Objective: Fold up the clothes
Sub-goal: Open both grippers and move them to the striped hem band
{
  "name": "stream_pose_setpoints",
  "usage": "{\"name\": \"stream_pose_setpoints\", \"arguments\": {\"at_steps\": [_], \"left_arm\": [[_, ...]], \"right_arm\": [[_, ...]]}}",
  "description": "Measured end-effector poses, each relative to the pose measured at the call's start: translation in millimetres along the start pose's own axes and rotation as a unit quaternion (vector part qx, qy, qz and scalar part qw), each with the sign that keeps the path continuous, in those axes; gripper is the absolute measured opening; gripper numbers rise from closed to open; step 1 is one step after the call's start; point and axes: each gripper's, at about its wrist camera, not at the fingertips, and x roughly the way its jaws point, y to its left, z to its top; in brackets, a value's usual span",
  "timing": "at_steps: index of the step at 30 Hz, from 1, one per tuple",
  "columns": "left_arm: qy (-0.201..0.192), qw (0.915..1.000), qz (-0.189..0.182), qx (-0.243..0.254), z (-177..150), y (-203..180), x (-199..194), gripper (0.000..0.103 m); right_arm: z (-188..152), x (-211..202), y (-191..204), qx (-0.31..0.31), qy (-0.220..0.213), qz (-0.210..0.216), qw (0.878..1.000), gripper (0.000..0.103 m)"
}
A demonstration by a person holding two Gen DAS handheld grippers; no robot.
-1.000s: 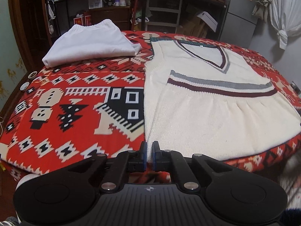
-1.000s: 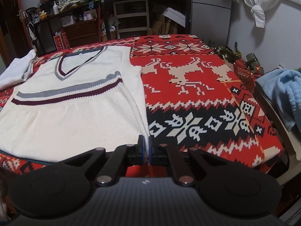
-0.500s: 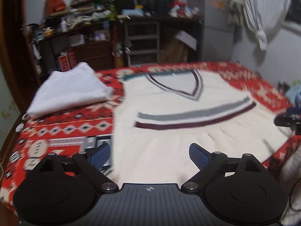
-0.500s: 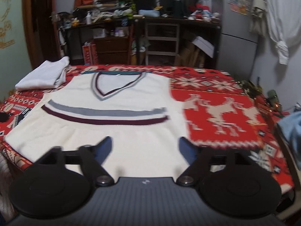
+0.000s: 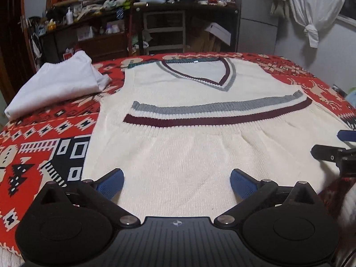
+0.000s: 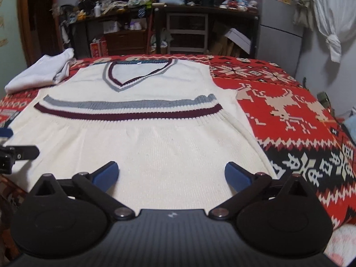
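Nearest: left gripper [image 5: 176,181] w/ blue pads spread wide, nothing between them, hanging over the near hem of the cream knit vest [image 5: 200,120]. Right gripper [image 6: 171,175] same: jaws wide apart, empty, over the hem's right half.

The vest lies face up, spread flat on the red patterned cloth [image 5: 44,138], hem toward the grippers, V-neck [image 5: 200,75] at the far end. The lower part looks doubled over, w/ the grey and maroon stripes [image 5: 213,113] running across mid-body. Judging from that, it's partway folded, or laid out that way; can't settle which.

For whichever fold comes next, IMO: take two matching points on one edge at the same depth, pinch all the knit layers at once (it's thick and stretchy, a shallow bite will slip), lift just clear of the cloth, carry both sides evenly so the stripes stay square, then let go together.

Around: plenty of bare cloth to the right of the vest. Far left, a folded white garment [image 5: 55,84] sits just beside the vest's left shoulder, so a fold toward that side could brush it. Beyond the bed, cluttered dark shelves [image 6: 178,22] and a knotted white curtain [image 6: 329,22] far right, well apart and in nobody's way.
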Motion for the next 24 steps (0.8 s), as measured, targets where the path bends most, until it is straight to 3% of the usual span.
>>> {"name": "stream_pose_setpoints", "arguments": {"at_steps": [6, 10, 18, 24], "left_arm": [[-0.036, 0.9993, 0.008, -0.005, -11, -3, -5, 0.103], [-0.06, 0.9975, 0.037, -0.012, -18, -13, -9, 0.103], [-0.085, 0.9938, 0.067, -0.025, -29, -21, -13, 0.103], [-0.056, 0.9973, 0.033, -0.034, -17, -9, -10, 0.103]], "right_arm": [[-13, 2, 3, 0.004, -0.026, -0.007, 1.0, 0.103], [-22, -3, 6, -0.001, -0.053, -0.017, 0.998, 0.103], [-19, -6, 3, 0.009, -0.058, -0.009, 0.998, 0.103], [-16, -12, -1, 0.017, -0.065, 0.004, 0.998, 0.103]]}}
